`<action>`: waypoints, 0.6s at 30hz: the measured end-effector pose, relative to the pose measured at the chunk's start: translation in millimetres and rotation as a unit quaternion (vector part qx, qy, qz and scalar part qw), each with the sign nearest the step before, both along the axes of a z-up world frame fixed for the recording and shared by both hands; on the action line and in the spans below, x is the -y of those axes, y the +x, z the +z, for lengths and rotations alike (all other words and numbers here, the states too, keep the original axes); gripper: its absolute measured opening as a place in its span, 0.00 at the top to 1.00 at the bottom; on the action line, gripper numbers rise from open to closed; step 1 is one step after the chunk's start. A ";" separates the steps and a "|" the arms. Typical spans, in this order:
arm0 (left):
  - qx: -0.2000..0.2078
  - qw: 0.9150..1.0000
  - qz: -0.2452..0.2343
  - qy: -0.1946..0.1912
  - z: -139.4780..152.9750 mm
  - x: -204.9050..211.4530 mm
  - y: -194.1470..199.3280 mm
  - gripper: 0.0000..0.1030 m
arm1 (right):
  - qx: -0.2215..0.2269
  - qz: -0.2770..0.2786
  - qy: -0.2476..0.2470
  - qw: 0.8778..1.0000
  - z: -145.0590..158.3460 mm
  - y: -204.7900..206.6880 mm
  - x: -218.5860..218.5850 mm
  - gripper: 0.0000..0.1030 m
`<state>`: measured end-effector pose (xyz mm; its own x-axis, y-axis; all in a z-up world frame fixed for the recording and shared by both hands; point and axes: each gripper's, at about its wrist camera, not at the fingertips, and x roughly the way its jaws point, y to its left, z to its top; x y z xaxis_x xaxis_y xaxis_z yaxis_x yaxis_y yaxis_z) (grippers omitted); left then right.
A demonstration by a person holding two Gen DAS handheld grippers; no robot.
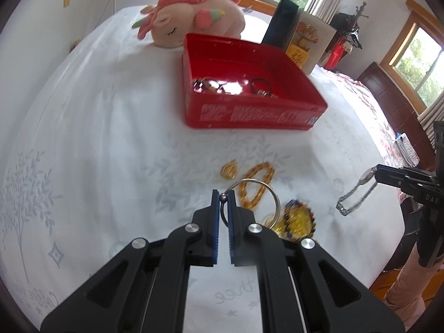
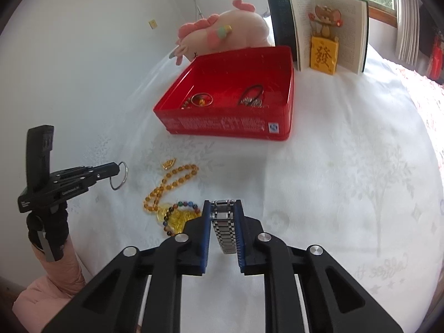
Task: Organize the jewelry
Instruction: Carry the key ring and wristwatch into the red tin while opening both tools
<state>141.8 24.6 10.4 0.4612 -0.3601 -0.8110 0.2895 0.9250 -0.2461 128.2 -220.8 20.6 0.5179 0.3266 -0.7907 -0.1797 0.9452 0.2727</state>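
On the white bed cover (image 2: 347, 166), patterned with pale trees and leaves, stands the red box (image 2: 230, 127), open-topped, with several pieces already lying inside: a ring-shaped piece with beads at its left and a dark loop with metal parts at its right.

Left gripper (image 1: 224, 198): jaws nearly fully closed, pinching the silver bangle (image 1: 266, 191) at its rim near a small ball; the bangle hangs clear of the cover. Right gripper (image 2: 222, 208): jaws closed on the metal watch (image 2: 223, 230), pads pressing the link band from both sides; in the left wrist view the watch dangles free above the cover.

Task status, as judged: partly done. Two pieces are in hand and not yet in the box. Three remain on the cover in front of the box: the amber bead string (image 2: 172, 186), a small gold ornament (image 2: 169, 164) and the multicoloured bead bracelet (image 2: 180, 216) lying around a gold piece.

Behind the box lie a pink plush toy (image 2: 222, 36) and an open book (image 2: 327, 27) standing upright with a yellow figurine before it. Wood-framed windows show greenery; the wall at left is plain white. A pink sleeve (image 2: 50, 291) is visible at lower left in the right wrist view.
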 end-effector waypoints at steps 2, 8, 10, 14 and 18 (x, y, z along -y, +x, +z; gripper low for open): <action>0.004 1.000 -0.003 -0.001 6.2 2.9 1.7 0.96 | 0.000 0.001 0.000 1.000 2.2 4.4 0.5 0.85; 0.015 1.000 -0.013 -0.003 22.5 13.7 12.7 0.96 | 0.013 0.002 0.012 1.000 14.6 13.7 3.1 0.85; 0.016 1.000 -0.014 -0.004 25.5 16.4 18.1 0.96 | 0.017 0.002 0.014 1.000 19.6 18.0 2.5 0.85; 0.019 1.000 -0.016 -0.006 37.4 23.5 36.5 0.96 | 0.027 0.002 0.016 0.999 34.8 31.4 3.5 0.85; 0.025 1.000 -0.016 -0.002 50.5 33.1 60.2 0.96 | 0.039 0.000 0.019 0.999 54.2 53.6 5.6 0.85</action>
<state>201.9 -8.5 60.8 0.4899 -0.3791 -0.7850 0.3311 0.9139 -0.2347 181.8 -226.4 74.8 0.5782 0.3551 -0.7346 -0.2010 0.9346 0.2936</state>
